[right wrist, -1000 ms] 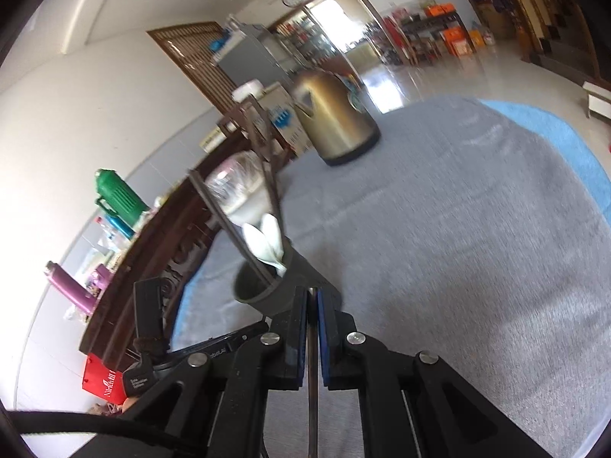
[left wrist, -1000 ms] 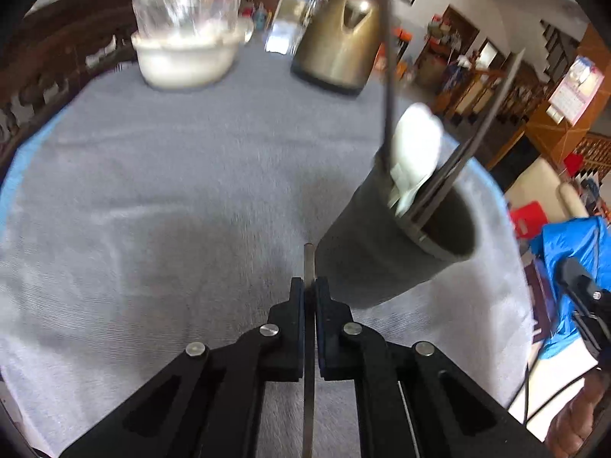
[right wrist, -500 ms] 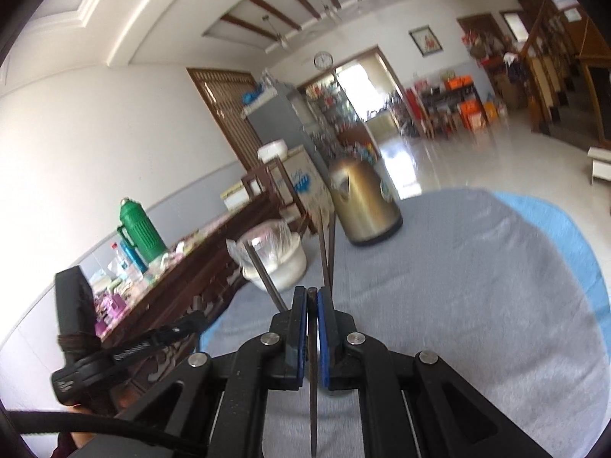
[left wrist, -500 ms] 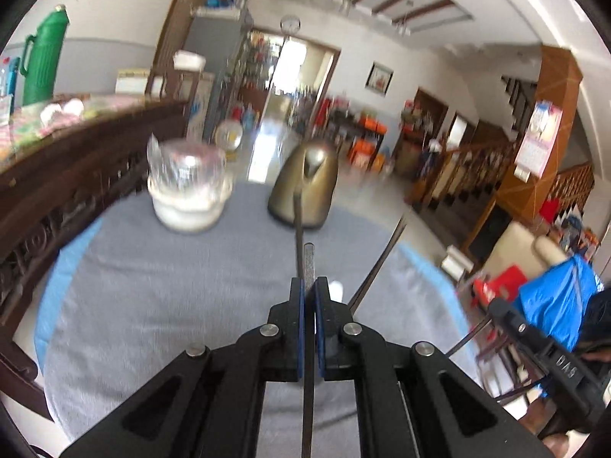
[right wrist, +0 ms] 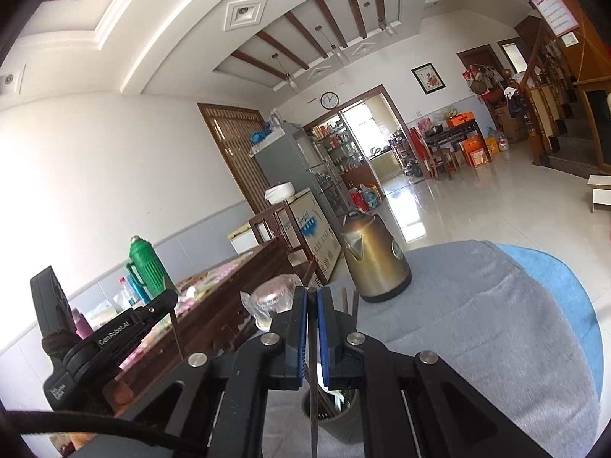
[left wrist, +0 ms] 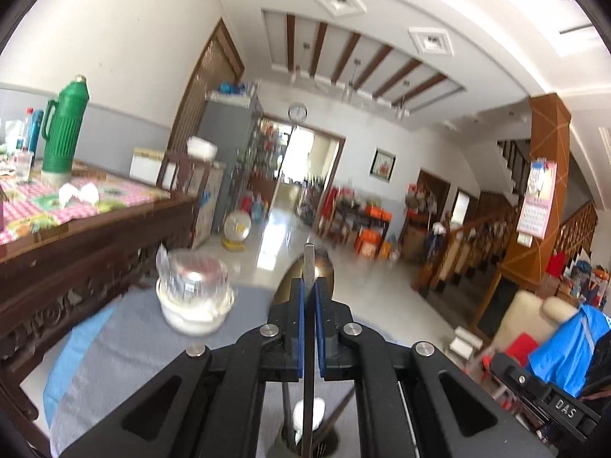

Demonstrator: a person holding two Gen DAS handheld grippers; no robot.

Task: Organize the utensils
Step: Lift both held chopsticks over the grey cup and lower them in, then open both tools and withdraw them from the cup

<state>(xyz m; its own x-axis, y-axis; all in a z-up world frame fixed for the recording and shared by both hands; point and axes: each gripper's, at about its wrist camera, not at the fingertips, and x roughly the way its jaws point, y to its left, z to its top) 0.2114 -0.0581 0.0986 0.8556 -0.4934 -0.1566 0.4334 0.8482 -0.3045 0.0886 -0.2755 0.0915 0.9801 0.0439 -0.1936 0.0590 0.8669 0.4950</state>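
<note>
The left gripper pointed almost level, its 2 blue-padded jaws pressed together on a thin dark chopstick that ran straight up between them, its tip poking out past the pads. Below that gripper, seen through the gap in its frame, stood the grey utensil cup with a white spoon and other dark sticks inside; the lower end of the held chopstick ran down toward the cup's mouth, and whether it reached inside could not be told.

The right gripper was likewise clamped tight on a second chopstick, a slim dark rod passing between its pads. Under it sat the same utensil cup, its rim visible beneath the jaws, on the grey tablecloth.

Ahead of the right gripper and slightly to its right stood a brass-coloured kettle. Ahead and left of the left gripper was a white bowl covered with clear plastic. In the right wrist view the left gripper's black body showed at lower left.
</note>
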